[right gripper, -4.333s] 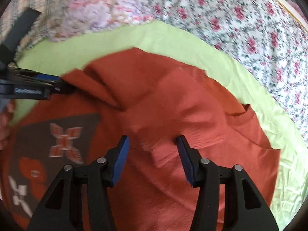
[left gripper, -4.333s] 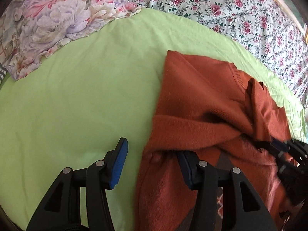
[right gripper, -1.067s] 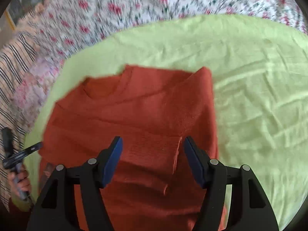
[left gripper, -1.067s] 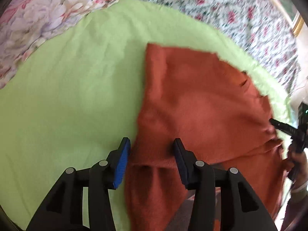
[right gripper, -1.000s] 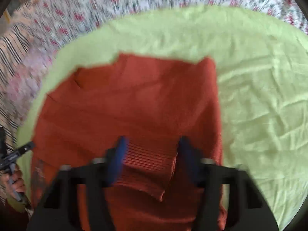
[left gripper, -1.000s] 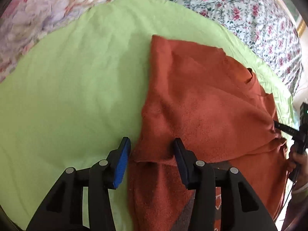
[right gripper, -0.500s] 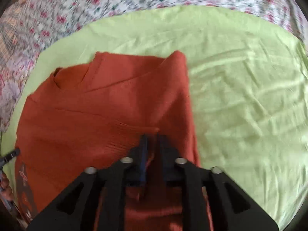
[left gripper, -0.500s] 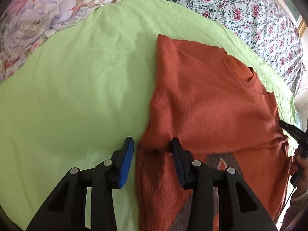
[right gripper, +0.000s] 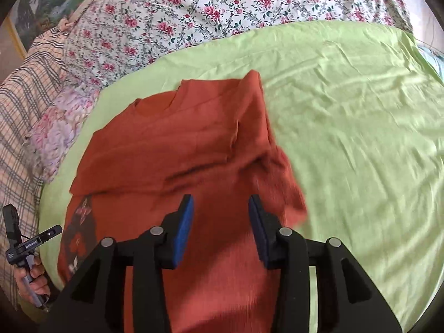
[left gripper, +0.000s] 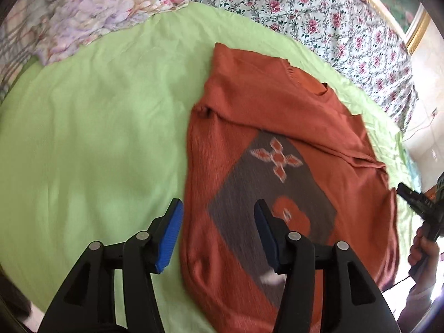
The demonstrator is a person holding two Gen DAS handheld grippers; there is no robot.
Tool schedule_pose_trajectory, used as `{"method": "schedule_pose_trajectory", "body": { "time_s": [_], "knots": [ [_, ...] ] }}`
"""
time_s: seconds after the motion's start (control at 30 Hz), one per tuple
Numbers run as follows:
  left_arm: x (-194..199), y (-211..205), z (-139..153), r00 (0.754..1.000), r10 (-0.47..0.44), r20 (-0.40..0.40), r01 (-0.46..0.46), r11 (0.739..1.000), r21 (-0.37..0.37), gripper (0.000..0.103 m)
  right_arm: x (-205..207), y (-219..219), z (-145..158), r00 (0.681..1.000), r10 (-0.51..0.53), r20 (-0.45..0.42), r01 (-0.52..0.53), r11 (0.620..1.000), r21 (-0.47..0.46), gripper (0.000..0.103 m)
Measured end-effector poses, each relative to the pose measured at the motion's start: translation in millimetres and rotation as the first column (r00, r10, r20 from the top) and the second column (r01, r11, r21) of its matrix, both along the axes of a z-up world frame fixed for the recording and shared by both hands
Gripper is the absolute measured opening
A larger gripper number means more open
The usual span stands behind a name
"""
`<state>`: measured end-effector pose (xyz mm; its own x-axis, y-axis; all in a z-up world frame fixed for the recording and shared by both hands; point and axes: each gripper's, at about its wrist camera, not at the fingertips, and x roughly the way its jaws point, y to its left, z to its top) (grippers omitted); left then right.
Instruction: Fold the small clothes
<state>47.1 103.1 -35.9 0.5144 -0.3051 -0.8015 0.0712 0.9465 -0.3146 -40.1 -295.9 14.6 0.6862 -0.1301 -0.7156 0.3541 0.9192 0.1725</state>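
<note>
A rust-orange knit sweater (left gripper: 277,127) with a grey diamond patch and orange flower motifs lies on a light green sheet (left gripper: 97,138). Its sleeves are folded across the chest. My left gripper (left gripper: 217,230) is open and empty, hovering over the sweater's lower left edge. In the right wrist view the sweater (right gripper: 172,149) lies with the collar at the far end. My right gripper (right gripper: 220,229) is open and empty above the sweater's lower right part. Each gripper shows in the other's view, the right one (left gripper: 416,197) and the left one (right gripper: 30,242).
A floral bedspread (left gripper: 305,14) lies beyond the green sheet. A pastel floral pillow (left gripper: 91,8) lies at the far left, and a plaid blanket (right gripper: 19,105) shows beside it. A framed picture (right gripper: 41,2) is on the far wall.
Both grippers have opened and let go of the sweater. The left one drew back, so the grey patterned patch now shows. The right one was shut on fabric half a second ago.
</note>
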Motion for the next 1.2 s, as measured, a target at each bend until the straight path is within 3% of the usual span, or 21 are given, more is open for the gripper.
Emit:
{"method": "schedule_pose_trajectory", "body": {
  "time_s": [0.17,0.47,0.73,0.83,0.93,1.03,1.13,1.2],
  "knots": [
    [-30.3,-9.2,-9.7,0.999,-0.035,-0.033,0.035,0.999,-0.006,0.062,-27.0,8.3,-4.3,0.999,0.032,0.01,-0.032,0.999,0.018,0.051],
    [-82.4,-1.3,-28.6,0.994,-0.084,-0.064,0.088,0.995,0.052,0.062,-58.4,24.3,0.4,0.995,0.097,0.034,-0.099,0.995,0.034,0.058],
    [-110.9,-0.4,-39.6,0.986,-0.138,-0.091,0.142,0.989,0.038,0.063,-84.5,24.6,-5.0,0.993,0.111,0.024,-0.113,0.992,0.06,0.064],
    [-110.5,-3.8,-38.8,0.98,-0.164,-0.11,0.161,0.986,-0.03,0.065,-94.9,21.6,-9.1,0.993,0.119,0.007,-0.12,0.99,0.072,0.064],
    [-105.4,-3.8,-38.0,0.971,-0.192,-0.141,0.164,0.967,-0.193,0.07,-106.3,17.2,-12.5,0.993,0.116,-0.005,-0.115,0.99,0.08,0.064],
    [-96.8,-3.4,-42.2,0.966,-0.179,-0.186,0.133,0.963,-0.233,0.073,-119.0,10.6,-18.5,0.995,0.095,-0.027,-0.092,0.991,0.092,0.064],
    [-93.7,-4.0,-43.8,0.966,-0.166,-0.2,0.125,0.971,-0.203,0.061,-128.7,6.3,-23.8,0.994,0.095,-0.049,-0.089,0.989,0.115,0.064],
    [-95.4,-2.5,-43.9,0.968,-0.158,-0.196,0.134,0.982,-0.133,0.025,-134.9,5.2,-25.6,0.993,0.104,-0.061,-0.097,0.988,0.119,0.064]
  ]
}}
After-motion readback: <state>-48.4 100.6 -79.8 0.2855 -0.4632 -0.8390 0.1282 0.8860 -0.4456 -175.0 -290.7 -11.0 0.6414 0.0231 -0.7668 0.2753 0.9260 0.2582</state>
